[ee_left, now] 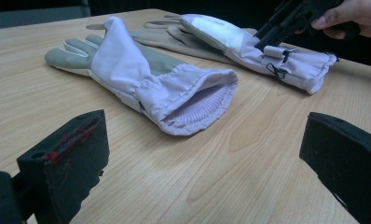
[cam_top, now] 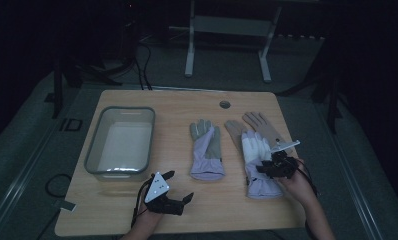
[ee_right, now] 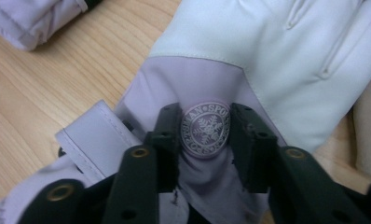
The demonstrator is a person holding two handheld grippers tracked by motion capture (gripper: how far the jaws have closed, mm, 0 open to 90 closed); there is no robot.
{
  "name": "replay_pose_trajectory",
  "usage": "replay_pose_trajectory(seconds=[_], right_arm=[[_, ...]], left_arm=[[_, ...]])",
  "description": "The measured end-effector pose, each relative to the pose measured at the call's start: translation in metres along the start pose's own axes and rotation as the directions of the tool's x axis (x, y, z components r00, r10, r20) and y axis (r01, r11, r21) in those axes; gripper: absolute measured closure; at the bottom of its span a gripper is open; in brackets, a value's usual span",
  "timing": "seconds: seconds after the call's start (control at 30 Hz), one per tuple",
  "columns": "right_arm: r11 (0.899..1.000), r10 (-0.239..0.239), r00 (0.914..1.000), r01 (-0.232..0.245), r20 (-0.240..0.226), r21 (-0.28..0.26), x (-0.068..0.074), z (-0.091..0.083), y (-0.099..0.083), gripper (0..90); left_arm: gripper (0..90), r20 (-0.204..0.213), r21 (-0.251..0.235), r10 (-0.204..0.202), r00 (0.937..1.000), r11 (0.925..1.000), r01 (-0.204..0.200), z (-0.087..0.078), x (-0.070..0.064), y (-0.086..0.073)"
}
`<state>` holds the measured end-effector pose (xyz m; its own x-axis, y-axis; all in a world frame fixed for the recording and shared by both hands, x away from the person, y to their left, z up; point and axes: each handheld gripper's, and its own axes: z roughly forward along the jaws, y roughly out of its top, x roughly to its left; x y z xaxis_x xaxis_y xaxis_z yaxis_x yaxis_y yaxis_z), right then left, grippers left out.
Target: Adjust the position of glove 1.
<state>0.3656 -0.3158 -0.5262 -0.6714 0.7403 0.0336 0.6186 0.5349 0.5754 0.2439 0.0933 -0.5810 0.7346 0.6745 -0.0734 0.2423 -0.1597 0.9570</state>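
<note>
Gripping: the right gripper (ee_right: 205, 128) pinches the lilac fabric of the right glove (cam_top: 259, 160), its jaws closed on the round logo patch (ee_right: 205, 127).
Other glove: the left glove (cam_top: 207, 150) lies flat, between the bin (cam_top: 93, 150) and the right glove.
Left gripper (cam_top: 179, 187): jaws wide apart, holding nothing, near the table's (cam_top: 237, 210) front edge.
Advice: probably lift slowly, so the thin fold does not slip out.
</note>
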Motion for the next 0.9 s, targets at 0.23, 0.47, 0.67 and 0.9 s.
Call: replay_pose_trajectory(seconds=[0.23, 0.47, 0.67, 0.9], right_arm=[[0.997, 0.055, 0.9985, -0.055, 0.005, -0.046, 0.005, -0.018, 0.000, 75.7], [0.993, 0.068, 0.9977, -0.067, 0.005, -0.101, 0.014, -0.045, 0.013, 76.7], [0.986, 0.051, 0.9983, -0.046, 0.027, -0.163, 0.022, -0.067, 0.035, 76.7], [0.978, 0.005, 0.9998, -0.001, 0.022, -0.209, 0.033, -0.079, 0.069, 76.7]], left_arm=[[1.5, -0.002, 0.000, -0.001, 1.0000, 1.0000, 0.001, 0.000, 0.000, 0.000], [1.5, -0.003, 0.000, 0.000, 1.0000, 1.0000, 0.000, 0.000, 0.000, 0.000], [1.5, -0.003, 0.000, 0.000, 1.0000, 1.0000, 0.000, 0.000, 0.000, 0.000], [1.5, -0.004, 0.000, 0.002, 1.0000, 1.0000, -0.002, 0.000, 0.000, 0.000]])
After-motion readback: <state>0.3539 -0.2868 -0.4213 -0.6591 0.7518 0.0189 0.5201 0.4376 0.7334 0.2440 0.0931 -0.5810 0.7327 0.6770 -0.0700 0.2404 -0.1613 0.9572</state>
